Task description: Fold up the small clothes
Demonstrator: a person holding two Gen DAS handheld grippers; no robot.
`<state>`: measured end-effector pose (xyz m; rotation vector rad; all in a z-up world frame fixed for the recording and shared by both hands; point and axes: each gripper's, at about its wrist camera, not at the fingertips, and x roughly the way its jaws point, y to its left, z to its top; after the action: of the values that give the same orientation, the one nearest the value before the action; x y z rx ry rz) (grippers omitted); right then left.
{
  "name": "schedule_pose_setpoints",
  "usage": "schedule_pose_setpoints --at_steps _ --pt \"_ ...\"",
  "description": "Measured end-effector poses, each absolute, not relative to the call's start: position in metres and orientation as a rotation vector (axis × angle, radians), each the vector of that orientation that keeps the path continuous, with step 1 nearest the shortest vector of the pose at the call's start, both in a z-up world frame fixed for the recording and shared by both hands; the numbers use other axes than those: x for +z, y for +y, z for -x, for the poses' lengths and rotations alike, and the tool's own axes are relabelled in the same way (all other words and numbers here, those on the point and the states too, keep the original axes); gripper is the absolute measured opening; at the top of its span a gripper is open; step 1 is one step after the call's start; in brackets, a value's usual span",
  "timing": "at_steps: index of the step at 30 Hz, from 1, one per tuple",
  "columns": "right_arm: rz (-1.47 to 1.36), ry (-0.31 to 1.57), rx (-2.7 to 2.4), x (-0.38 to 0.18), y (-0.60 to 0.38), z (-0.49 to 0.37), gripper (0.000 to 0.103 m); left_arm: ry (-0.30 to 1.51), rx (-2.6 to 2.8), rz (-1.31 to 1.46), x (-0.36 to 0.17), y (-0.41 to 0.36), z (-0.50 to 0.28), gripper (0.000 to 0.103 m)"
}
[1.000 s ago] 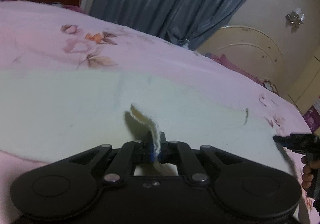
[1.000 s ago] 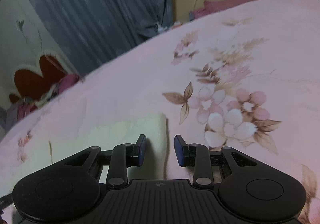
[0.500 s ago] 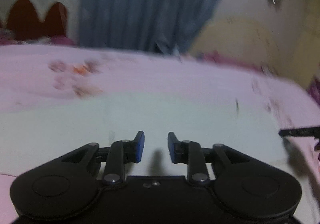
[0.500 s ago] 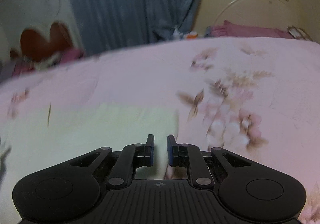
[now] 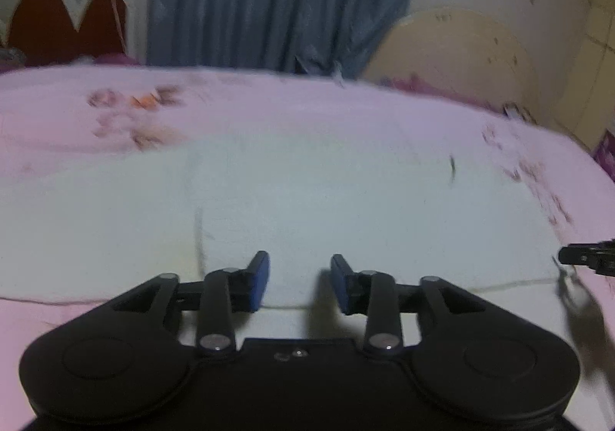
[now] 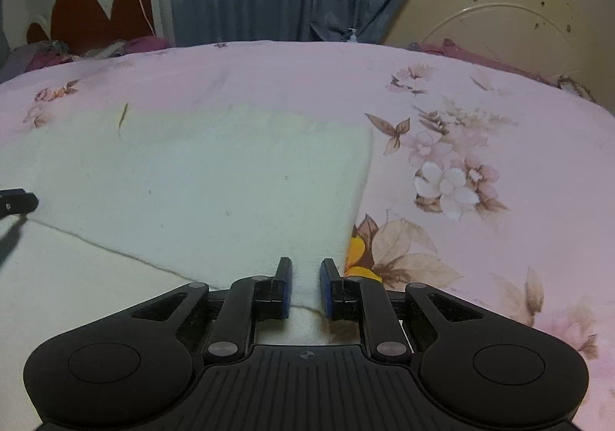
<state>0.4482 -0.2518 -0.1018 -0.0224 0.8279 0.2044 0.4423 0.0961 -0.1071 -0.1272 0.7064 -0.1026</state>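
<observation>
- A cream cloth [image 5: 346, 200] is lying flat on a pink flowered bed [image 6: 480, 92], one layer already folded over another.
- The left gripper [image 5: 300, 279] is hovering over the cloth's near fold edge; its jaws have just been opening and are standing moderately wide with nothing between them.
- The right gripper [image 6: 305, 287] is hovering at the cloth's near right corner, jaws narrow but apart, and the pads are not pressing on any fabric.
- The cloth is stretching away from both grippers, its long axis running left to right across both views.
- Both grippers are sitting at the near edge, so the next fold would probably be starting from there; the right one is nearer a corner.
</observation>
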Motion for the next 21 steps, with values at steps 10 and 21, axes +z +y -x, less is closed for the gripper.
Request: schedule_pose_setpoints --at_steps 10,21 --pt "-0.041 0.865 0.161 -0.094 -0.237 -0.438 0.056 0.647 -0.007 0.205 -0.094 0.156 -0.401 0.068" --pt "-0.141 0.838 0.169 -0.085 -0.196 -0.406 0.020 0.565 0.467 0.670 -0.107 0.382 -0.313 0.046"
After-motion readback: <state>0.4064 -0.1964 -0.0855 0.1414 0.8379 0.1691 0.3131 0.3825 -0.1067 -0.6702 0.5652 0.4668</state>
